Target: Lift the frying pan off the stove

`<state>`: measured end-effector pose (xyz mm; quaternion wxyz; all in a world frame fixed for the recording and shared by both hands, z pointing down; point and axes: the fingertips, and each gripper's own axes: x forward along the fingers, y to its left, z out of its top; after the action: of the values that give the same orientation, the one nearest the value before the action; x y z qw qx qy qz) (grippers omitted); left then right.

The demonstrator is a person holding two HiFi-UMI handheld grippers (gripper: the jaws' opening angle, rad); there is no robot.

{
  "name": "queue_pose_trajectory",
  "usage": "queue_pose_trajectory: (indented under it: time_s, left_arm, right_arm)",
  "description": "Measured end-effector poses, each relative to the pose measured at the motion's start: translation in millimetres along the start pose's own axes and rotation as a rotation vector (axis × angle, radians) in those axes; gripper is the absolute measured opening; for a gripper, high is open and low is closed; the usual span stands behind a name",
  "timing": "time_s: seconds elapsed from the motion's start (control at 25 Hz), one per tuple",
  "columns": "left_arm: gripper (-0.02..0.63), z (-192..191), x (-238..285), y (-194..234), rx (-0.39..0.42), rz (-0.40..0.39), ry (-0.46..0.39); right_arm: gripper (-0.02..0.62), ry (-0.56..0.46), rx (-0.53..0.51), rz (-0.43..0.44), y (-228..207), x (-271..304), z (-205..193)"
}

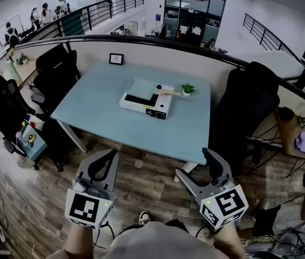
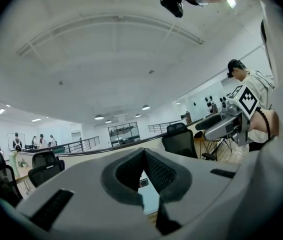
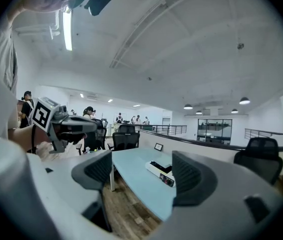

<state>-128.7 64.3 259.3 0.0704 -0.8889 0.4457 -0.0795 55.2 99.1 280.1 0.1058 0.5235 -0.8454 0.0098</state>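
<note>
A white stove unit point(image 1: 146, 104) with a black panel sits in the middle of a pale blue table point(image 1: 98, 104), well ahead of both grippers. A light wooden handle point(image 1: 166, 91) lies across its far end; the pan itself is too small to make out. My left gripper point(image 1: 106, 156) hovers over the floor short of the table's near edge, its pads point(image 2: 131, 171) meeting at the tips with nothing between them. My right gripper point(image 1: 195, 165) is beside it, jaws wide apart and empty. The right gripper view shows the stove point(image 3: 161, 171) between the jaws, far off.
A small potted plant point(image 1: 187, 89) stands by the stove and a picture frame point(image 1: 116, 59) at the table's back edge. Black office chairs stand at the left point(image 1: 55, 72) and right point(image 1: 244, 107). Cables and a cluttered side desk point(image 1: 298, 134) lie to the right.
</note>
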Motion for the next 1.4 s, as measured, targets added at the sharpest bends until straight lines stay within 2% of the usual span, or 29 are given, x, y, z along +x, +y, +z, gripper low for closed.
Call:
queue_pose_trajectory:
  time_s: [0.24, 0.68, 0.92, 1.08, 1.4]
  left_arm:
    - [0.0, -18, 24, 34, -0.013, 0.008, 0.013]
    - [0.0, -38, 95, 70, -0.027, 0.014, 0.026]
    - [0.0, -47, 171, 97, -0.035, 0.02, 0.055]
    - [0.0, -48, 229, 117, -0.056, 0.024, 0.04]
    - [0.0, -69, 334, 147, -0.06, 0.012, 0.106]
  right_arm:
    - [0.383, 0.041, -0.023, 0.012, -6, 37, 0]
    - [0.384, 0.093, -0.034, 0.019, -62, 114, -19]
    - [0.382, 0.15, -0.053, 0.068, -109, 186, -34]
    - [0.383, 0.18, -0.051, 0.096, -148, 235, -40]
    - [0.382, 0.269, -0.079, 0.152, -223, 330, -60]
